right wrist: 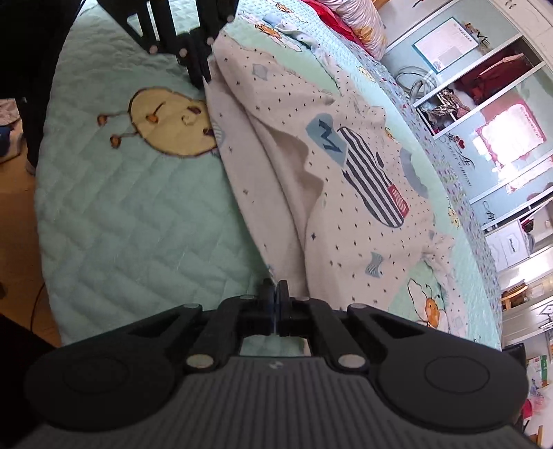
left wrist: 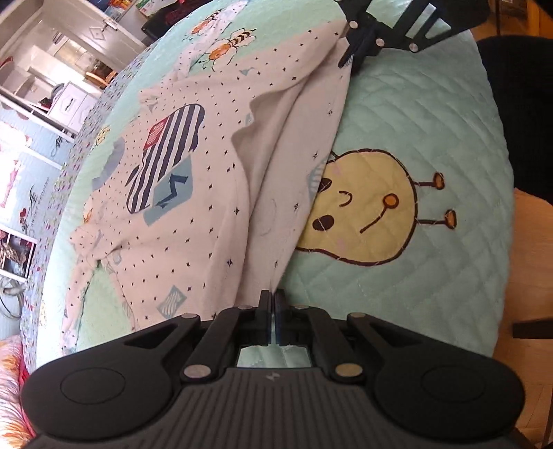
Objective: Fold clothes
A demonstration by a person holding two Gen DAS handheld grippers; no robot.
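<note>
A white garment (left wrist: pixel 193 207) with small dark dots and a striped print lies on the mint quilted bed cover (left wrist: pixel 414 276). Its near edge is lifted and folded over. My left gripper (left wrist: pixel 274 297) is shut on one corner of that edge. My right gripper (left wrist: pixel 347 58) shows at the top of the left wrist view, shut on the other corner. In the right wrist view the garment (right wrist: pixel 345 224) spreads to the right, my right gripper (right wrist: pixel 275 288) pinches its corner, and the left gripper (right wrist: pixel 204 77) holds the far corner.
The bed cover (right wrist: pixel 121 224) bears a yellow cartoon patch (left wrist: pixel 363 207). White shelves and cabinets (left wrist: pixel 69 69) stand beyond the bed. A dark chair (left wrist: pixel 518 103) is at the right. Wooden floor (right wrist: pixel 17 241) shows beside the bed. Pillows (right wrist: pixel 345 20) lie at the far end.
</note>
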